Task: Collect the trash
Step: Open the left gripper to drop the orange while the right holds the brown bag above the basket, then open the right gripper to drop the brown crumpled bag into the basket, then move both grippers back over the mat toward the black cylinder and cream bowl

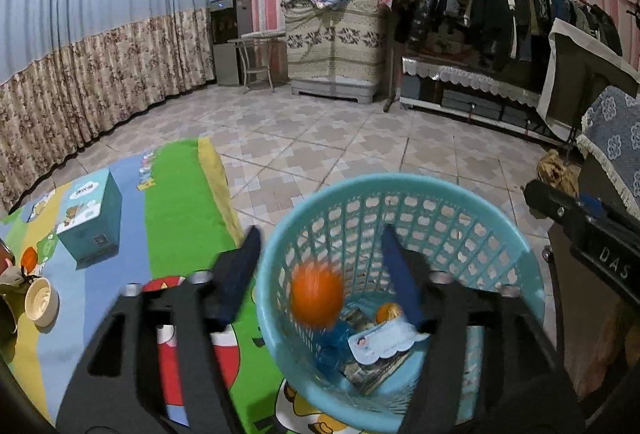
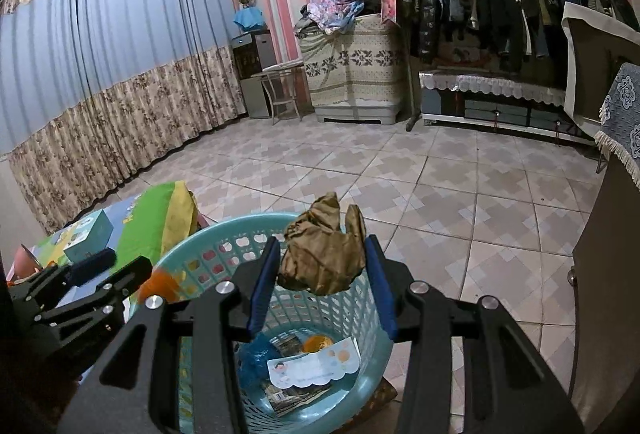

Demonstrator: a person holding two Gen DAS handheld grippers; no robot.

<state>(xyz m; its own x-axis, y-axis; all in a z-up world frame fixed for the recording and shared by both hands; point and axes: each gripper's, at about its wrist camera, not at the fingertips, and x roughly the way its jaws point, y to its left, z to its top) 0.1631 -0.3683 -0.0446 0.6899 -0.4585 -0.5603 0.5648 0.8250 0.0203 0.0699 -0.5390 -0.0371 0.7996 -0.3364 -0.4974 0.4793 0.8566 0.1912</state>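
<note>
Basket [image 1: 400, 190] catches a blurred, probably falling, orange ball [image 1: 317, 294] beneath the released left tool [image 1: 320, 254]; right tool [image 2: 320, 274], grasping crumpled brown paper [image 2: 324, 258], should release centred above its rim.

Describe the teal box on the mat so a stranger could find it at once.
Find the striped play mat left of the blue basket. The teal box stands on its far part, past the cream bowl. It is the only square-cornered carton there, printed with cartoon figures.
</note>
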